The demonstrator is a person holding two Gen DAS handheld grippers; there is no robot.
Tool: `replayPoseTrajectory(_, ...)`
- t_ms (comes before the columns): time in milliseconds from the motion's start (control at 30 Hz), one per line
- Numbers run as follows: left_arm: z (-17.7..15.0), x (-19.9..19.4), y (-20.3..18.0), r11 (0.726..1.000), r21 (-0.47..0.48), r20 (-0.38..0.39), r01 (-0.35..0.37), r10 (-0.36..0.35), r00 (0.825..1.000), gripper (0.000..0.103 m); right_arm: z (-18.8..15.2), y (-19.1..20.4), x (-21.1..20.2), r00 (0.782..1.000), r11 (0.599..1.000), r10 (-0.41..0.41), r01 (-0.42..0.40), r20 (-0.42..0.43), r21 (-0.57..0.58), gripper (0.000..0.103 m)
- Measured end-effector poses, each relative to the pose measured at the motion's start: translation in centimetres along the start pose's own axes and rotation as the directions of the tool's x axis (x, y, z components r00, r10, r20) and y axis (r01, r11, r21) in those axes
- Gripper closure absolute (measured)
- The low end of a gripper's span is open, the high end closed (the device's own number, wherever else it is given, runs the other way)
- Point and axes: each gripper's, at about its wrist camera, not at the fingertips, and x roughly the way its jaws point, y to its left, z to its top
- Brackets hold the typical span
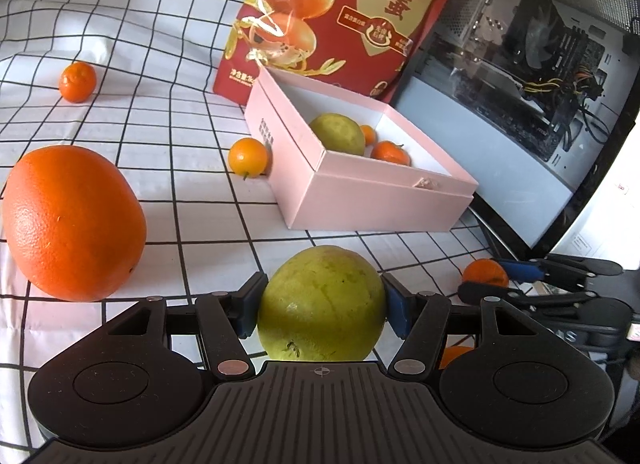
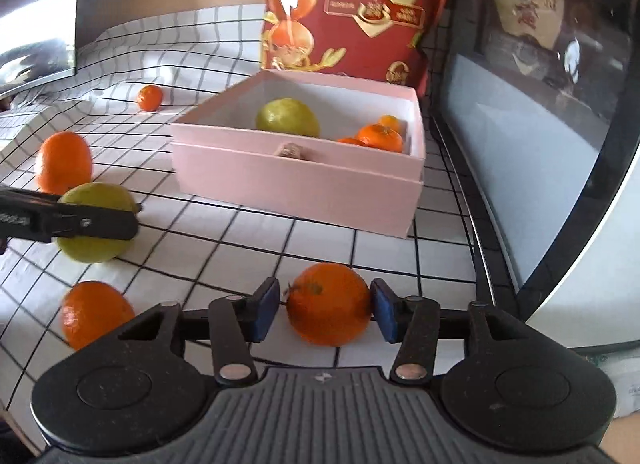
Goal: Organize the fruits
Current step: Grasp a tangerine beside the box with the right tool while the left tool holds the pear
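Note:
My left gripper [image 1: 322, 304] is shut on a yellow-green round fruit [image 1: 320, 288], its blue pads pressing on both sides; the right wrist view shows that fruit [image 2: 96, 224] low over the checked cloth. My right gripper [image 2: 324, 306] is open around a mandarin [image 2: 328, 304] that rests on the cloth; its right pad touches the mandarin and a gap shows at the left pad. The open pink box [image 1: 380, 204] [image 2: 296, 184] holds another green fruit [image 2: 287, 118] and a few mandarins [image 2: 380, 136]. A large orange [image 1: 74, 224] lies at the left.
Loose mandarins lie on the cloth: one far left [image 1: 78, 81], one against the box's side [image 1: 248, 157], one near my right gripper [image 2: 96, 314]. A red printed bag [image 1: 340, 16] stands behind the box. A glass-sided computer case [image 1: 520, 104] walls off the right.

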Motion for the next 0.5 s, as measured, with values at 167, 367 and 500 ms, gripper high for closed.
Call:
replayPoseTrajectory(167,0.0,-0.1,0.1,1.0,0.002,0.0,0.007,-0.007,1.0,0.037,0.0,1.7,-2.2,0.995,0.997,0.08,-0.078,0.066,-0.026,0.034)
replayPoseTrajectory(367,-0.2,-0.3,0.3,1.0,0.004,0.001,0.021,-0.021,1.0,0.037,0.1,4.0,-3.8,0.97,0.972,0.226,-0.22,0.088,-0.08,0.035)
replayPoseTrajectory(500,-0.2,-0.3,0.4,1.0,0.001,0.002,0.025,-0.025,1.0,0.037,-0.3,5.8,-4.0,0.931,0.925,0.363,-0.357,0.026,-0.128,0.035)
